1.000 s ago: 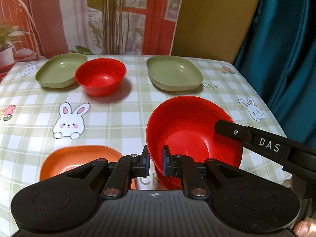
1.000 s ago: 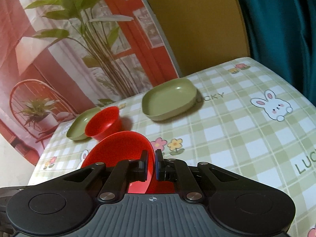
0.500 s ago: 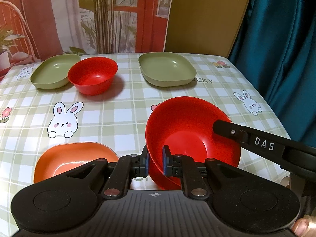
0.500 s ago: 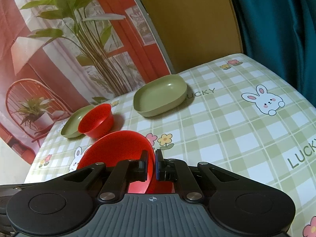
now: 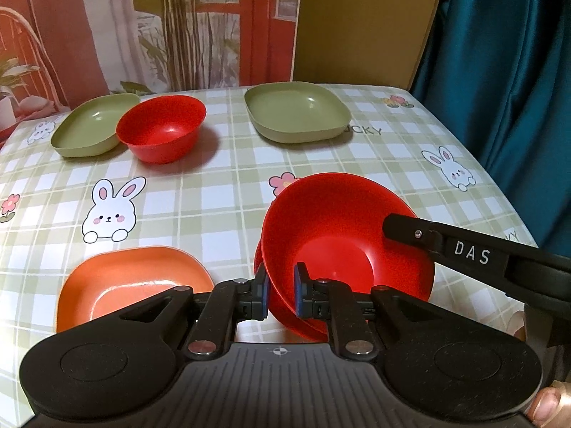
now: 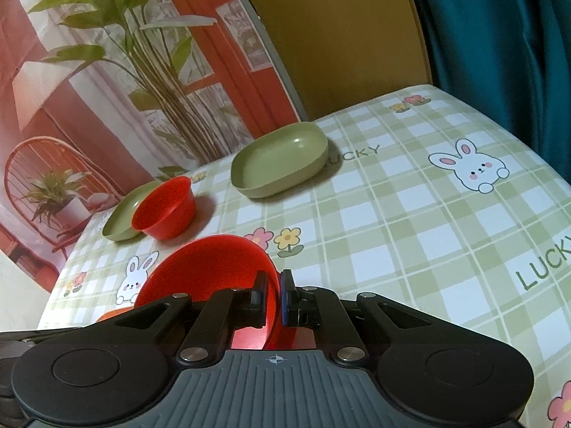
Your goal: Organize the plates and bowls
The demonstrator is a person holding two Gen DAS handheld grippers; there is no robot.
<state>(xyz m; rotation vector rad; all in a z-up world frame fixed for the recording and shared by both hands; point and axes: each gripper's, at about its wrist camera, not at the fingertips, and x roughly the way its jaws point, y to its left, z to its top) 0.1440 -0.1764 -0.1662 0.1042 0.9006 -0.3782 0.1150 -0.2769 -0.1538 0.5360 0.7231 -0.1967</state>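
Observation:
My left gripper [image 5: 280, 290] is shut on the near rim of a stack of two red bowls [image 5: 342, 239], tilted toward me at the right front of the table. My right gripper [image 6: 273, 297] is shut on the right rim of the top red bowl [image 6: 210, 271]; its finger [image 5: 464, 249] reaches in from the right in the left wrist view. A third red bowl [image 5: 162, 126] stands at the back left, touching a green plate [image 5: 87, 128]. A second green plate [image 5: 298, 110] lies at the back centre. An orange plate [image 5: 132, 281] lies at the front left.
The table [image 5: 221, 192] has a green checked cloth with rabbit and flower prints. Its right edge runs along a teal curtain [image 5: 506, 53]. A printed backdrop with plants and a brown panel stand behind the far edge.
Both grippers stay shut on the red bowls. The cameras have drawn back and up a little, so the far plates and bowl sit slightly further away in view.

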